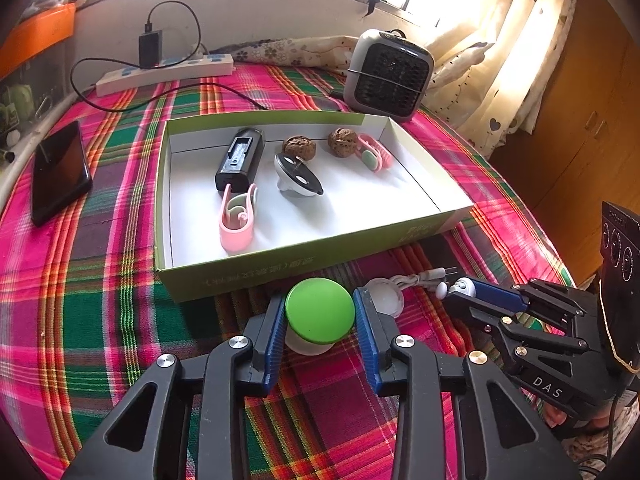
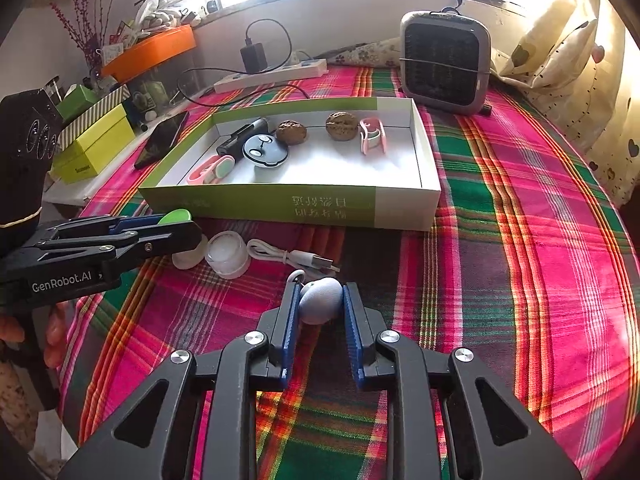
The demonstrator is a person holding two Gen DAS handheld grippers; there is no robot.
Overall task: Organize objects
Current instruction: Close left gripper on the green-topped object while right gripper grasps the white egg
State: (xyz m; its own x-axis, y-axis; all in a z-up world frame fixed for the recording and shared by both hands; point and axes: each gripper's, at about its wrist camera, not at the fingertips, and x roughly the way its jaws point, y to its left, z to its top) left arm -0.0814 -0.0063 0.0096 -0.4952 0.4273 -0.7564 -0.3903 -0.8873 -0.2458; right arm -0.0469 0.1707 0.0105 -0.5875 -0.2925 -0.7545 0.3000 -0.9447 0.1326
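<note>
Blue ribbed pads line both grippers. The left gripper (image 1: pixel 320 316) is closed on a green-capped jar (image 1: pixel 320 310): each pad presses a side of the round green lid, and the white jar body rests on the plaid tablecloth (image 1: pixel 100 320) below. The right gripper (image 2: pixel 320 302) pinches a pale blue egg-shaped gadget (image 2: pixel 321 300) between its pads, with a small white loop showing at the gadget's upper left.

Just beyond the two grippers, a white translucent cap (image 2: pixel 229 258) lies on the cloth beside the jar, and a coiled white USB cable (image 2: pixel 288 258) lies to its right, plug pointing right.

Behind these items stands an open shallow box (image 2: pixel 340 204) with a green-and-white outer wall and a white interior. Contents, left to right in the right wrist view:
- a pink clip (image 2: pixel 210 170) near the front left corner;
- a black rectangular device (image 1: pixel 240 160) lying lengthwise;
- a round white-and-black gadget (image 2: pixel 265 151);
- two walnuts (image 2: pixel 292 132), side by side along the far wall;
- a second pink clip (image 2: pixel 372 136) against the right-hand walnut.

Left of the box, a black smartphone (image 1: pixel 60 172) lies flat. At the far edge of the table sit a white power strip (image 1: pixel 164 72) with a black charger plugged in, and a grey fan heater (image 2: pixel 446 62) near the curtain.
</note>
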